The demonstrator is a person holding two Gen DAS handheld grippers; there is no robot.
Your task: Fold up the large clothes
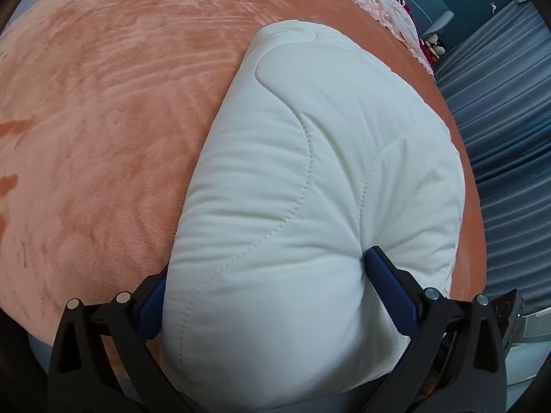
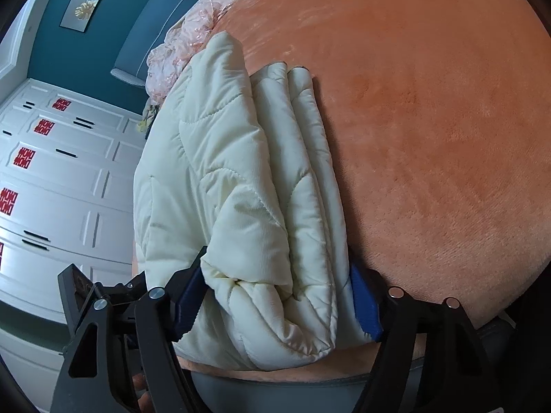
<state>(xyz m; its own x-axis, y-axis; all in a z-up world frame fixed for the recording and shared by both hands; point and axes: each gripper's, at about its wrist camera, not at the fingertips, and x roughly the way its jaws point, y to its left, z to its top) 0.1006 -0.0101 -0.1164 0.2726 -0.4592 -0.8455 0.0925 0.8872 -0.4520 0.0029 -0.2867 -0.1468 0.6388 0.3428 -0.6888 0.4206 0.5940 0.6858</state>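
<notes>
Cream quilted padding fills the left wrist view: the folded garment (image 1: 310,179) is seen lying on the orange bed (image 1: 103,120), close to its right edge. The left gripper (image 1: 265,292) is clamped on the bundle's near end, blue fingers (image 1: 389,285) pressed into the bulk, presumably so the layers are kept together.

From the right wrist view, stacked folds are shown at the bed's near-left corner, pinched by the right gripper (image 2: 275,296). No containers are visible.
</notes>
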